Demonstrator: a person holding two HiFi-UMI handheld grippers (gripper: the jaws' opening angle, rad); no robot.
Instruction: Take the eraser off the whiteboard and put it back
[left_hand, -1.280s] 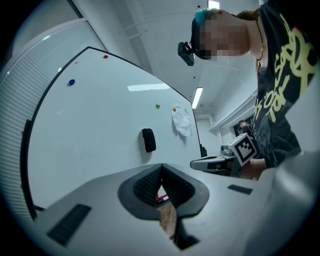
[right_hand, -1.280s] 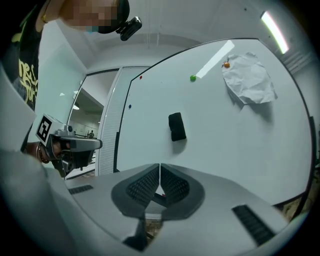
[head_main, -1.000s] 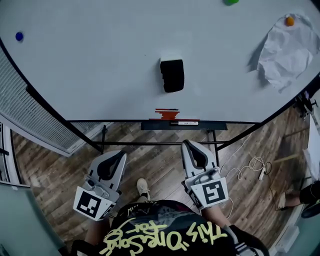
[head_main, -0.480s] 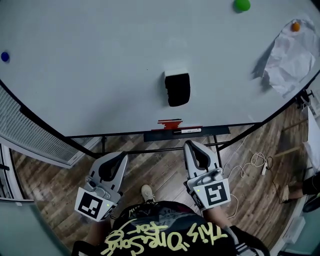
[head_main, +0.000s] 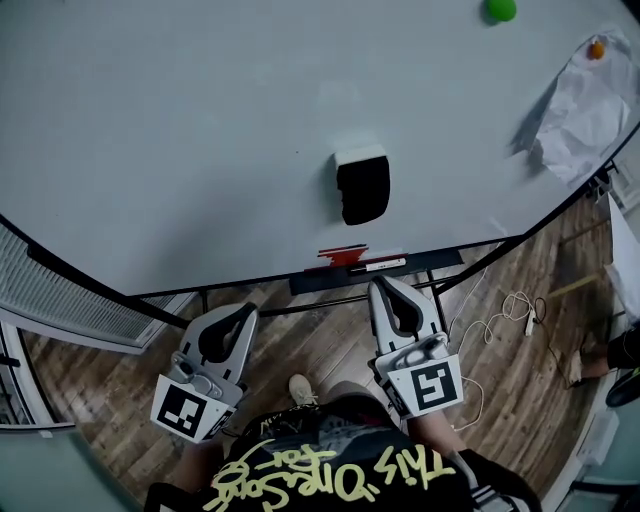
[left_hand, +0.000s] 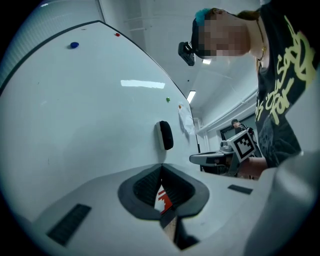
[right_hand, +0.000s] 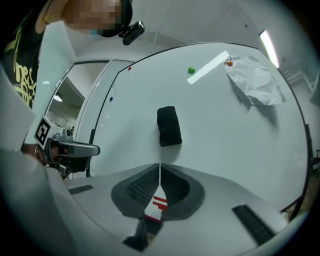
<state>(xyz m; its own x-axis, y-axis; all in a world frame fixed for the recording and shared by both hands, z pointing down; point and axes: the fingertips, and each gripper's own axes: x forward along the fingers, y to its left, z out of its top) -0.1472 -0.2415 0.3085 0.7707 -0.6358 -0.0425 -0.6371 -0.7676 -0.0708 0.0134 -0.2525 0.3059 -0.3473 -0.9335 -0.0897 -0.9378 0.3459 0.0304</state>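
The black eraser (head_main: 363, 187) with a white back clings to the whiteboard (head_main: 180, 140), above the marker tray. In the head view both grippers are held level, side by side, short of the board's lower edge. Left gripper (head_main: 244, 311) sits below and left of the eraser, right gripper (head_main: 383, 286) almost straight below it. Each has its jaws together with nothing between them. The left gripper view has the eraser (left_hand: 165, 135) ahead of the left gripper (left_hand: 162, 165). From the right gripper (right_hand: 160, 165), the eraser (right_hand: 168, 125) lies directly ahead.
The marker tray (head_main: 375, 273) under the board carries a red-and-white item (head_main: 341, 256) and a marker. A crumpled paper (head_main: 588, 100) hangs at the board's right under an orange magnet (head_main: 596, 48); a green magnet (head_main: 500, 9) is above. A cable (head_main: 505, 312) lies on the wooden floor.
The board and eraser have slid down and right in the head view, closer to both grippers. The blue magnet at the left has left the picture. Both jaws stay together.
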